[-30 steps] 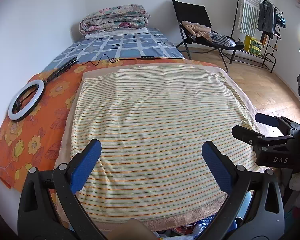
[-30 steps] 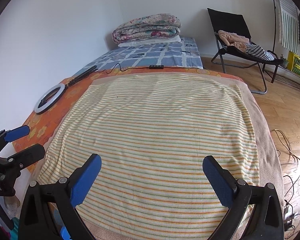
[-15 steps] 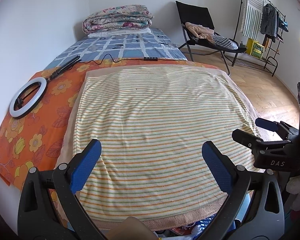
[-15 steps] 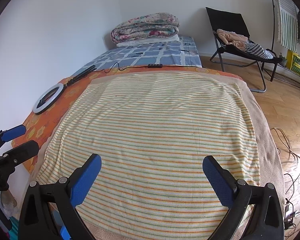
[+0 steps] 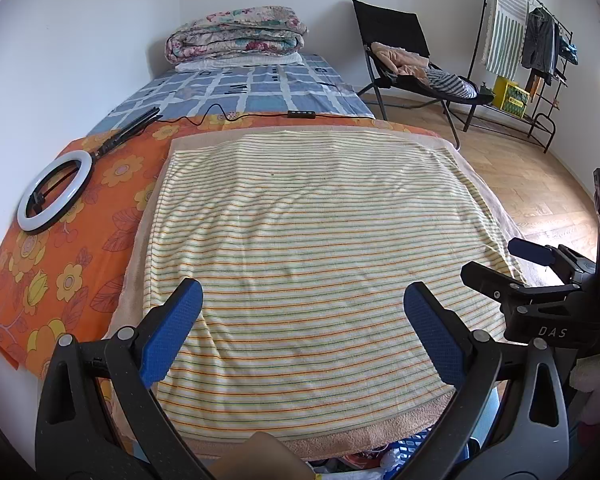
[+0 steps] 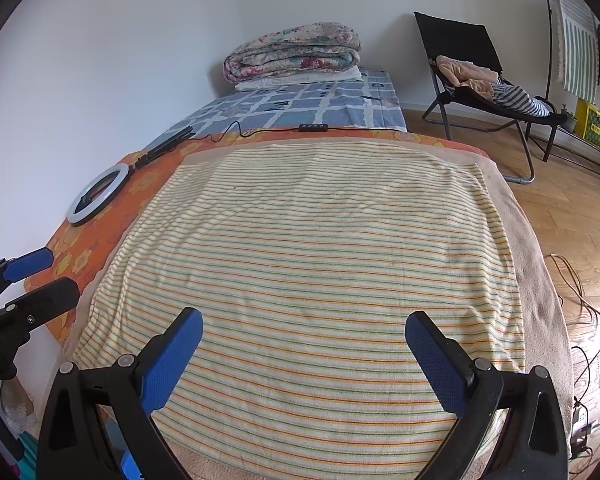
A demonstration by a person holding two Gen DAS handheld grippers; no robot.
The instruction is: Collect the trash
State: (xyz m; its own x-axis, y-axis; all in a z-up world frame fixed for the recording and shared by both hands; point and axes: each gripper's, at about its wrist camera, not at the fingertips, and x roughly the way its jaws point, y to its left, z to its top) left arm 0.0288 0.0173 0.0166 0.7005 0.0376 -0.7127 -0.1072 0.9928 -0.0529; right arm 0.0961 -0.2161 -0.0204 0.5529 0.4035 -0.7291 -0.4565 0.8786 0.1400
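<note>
While both grippers, left gripper (image 5: pixel 302 320) and right gripper (image 6: pixel 304 346), gape empty, we see no trash on the towel (image 5: pixel 300 240); snagging cloth risks dragging it.

The right gripper (image 6: pixel 303 346) hovers with its blue-padded black jaws spread wide and empty over the near edge of a yellow towel with thin orange and green stripes (image 6: pixel 320 264), spread flat on the bed. At the bed's left edge a white ring light (image 6: pixel 97 193) lies on an orange flowered sheet (image 6: pixel 80 248). The other black gripper with a blue pad (image 6: pixel 22 284) shows at the left, its jaws parted.
</note>
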